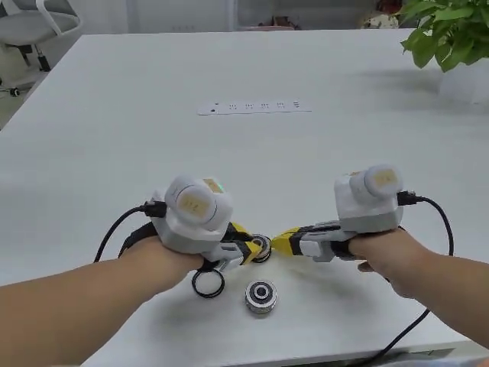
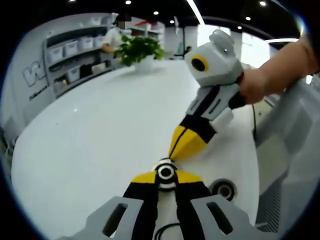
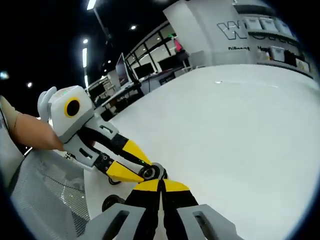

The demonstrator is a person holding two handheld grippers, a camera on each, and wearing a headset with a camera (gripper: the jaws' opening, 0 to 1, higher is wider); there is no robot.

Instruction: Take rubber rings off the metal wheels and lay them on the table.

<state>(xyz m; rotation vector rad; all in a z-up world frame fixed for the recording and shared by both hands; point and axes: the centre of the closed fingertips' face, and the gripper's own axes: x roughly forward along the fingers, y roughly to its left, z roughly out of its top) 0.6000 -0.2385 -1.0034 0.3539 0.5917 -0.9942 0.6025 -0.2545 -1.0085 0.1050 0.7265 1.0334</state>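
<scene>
Closest to the table [image 1: 92, 153] front edge: spare wheel [image 1: 261, 297], loose ring [image 1: 208, 283] just left of it, already off. Behind em left gripper [image 1: 248, 249] clamped on a wheel [image 1: 260, 246], which sits dead ahead of right gripper [image 1: 276, 243], jaws together, tips at its rim. Power strip [image 1: 254, 107] n plant [image 1: 447, 30] far back, nothing in the way
</scene>
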